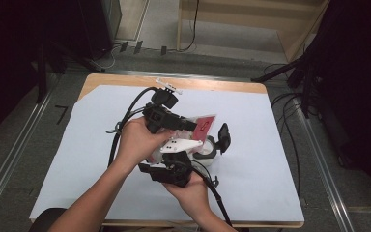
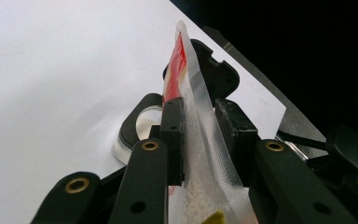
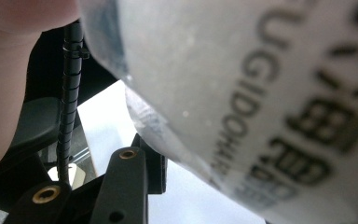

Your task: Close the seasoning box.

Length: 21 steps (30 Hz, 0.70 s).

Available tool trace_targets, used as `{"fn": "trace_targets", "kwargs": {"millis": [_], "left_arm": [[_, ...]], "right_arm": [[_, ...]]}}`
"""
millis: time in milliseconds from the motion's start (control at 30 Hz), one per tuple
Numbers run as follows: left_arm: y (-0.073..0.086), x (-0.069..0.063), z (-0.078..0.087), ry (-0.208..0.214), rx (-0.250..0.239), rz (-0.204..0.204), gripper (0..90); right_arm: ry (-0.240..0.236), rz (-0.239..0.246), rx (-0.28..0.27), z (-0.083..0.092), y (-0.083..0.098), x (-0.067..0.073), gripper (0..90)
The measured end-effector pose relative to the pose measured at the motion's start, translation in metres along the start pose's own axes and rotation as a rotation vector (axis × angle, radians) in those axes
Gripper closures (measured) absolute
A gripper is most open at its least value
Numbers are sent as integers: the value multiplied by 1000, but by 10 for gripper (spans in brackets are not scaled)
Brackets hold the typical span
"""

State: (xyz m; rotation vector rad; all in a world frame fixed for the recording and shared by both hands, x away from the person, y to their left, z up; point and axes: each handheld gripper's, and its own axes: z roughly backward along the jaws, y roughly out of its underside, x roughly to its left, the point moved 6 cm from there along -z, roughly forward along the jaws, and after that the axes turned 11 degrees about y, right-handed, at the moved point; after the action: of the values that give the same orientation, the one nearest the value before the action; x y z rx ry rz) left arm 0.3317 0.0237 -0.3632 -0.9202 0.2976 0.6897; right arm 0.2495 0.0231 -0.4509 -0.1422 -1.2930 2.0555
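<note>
Centre frame: left gripper [image 2: 200, 135] clamps the sealed pouch [image 2: 193, 107] edge; right gripper [image 1: 174, 169] grips its lower part. Pouch unopened above container [image 1: 207, 152]; tearing and emptying judged outstanding.

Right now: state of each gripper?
Left gripper: closed on the red-and-clear pouch, pads pressing its sealed edge.
Right gripper: cannot be told; the pouch sits against its camera, the jaw contact hidden.

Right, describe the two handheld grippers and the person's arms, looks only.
Both the left gripper and the right gripper are black, with flat linked jaws joined by brass-coloured rivets. A thick black cable trails from the left one. The right carries a white three-cornered plate with dark dots. The forearms are bare, no sleeves.
</note>
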Motion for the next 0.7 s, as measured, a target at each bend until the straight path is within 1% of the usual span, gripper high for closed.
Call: {"fn": "trace_targets", "kwargs": {"millis": [67, 167, 200, 233, 333, 700], "left_arm": [[0, 0, 0, -8, 4, 2, 746], [-1, 0, 0, -2, 2, -4, 747], [-1, 0, 0, -10, 9, -5, 748], [-1, -1, 0, -1, 1, -3, 748], [-2, -1, 0, -8, 2, -12, 747], [-3, -1, 0, -11, 6, -8, 751]], "right_arm": [[0, 1, -1, 0, 0, 0, 631], [3, 4, -3, 0, 0, 0, 631], [3, 5, -4, 0, 0, 0, 632], [3, 4, -4, 0, 0, 0, 633], [3, 3, -4, 1, -1, 0, 634], [4, 3, -6, 1, -2, -1, 634]]}}
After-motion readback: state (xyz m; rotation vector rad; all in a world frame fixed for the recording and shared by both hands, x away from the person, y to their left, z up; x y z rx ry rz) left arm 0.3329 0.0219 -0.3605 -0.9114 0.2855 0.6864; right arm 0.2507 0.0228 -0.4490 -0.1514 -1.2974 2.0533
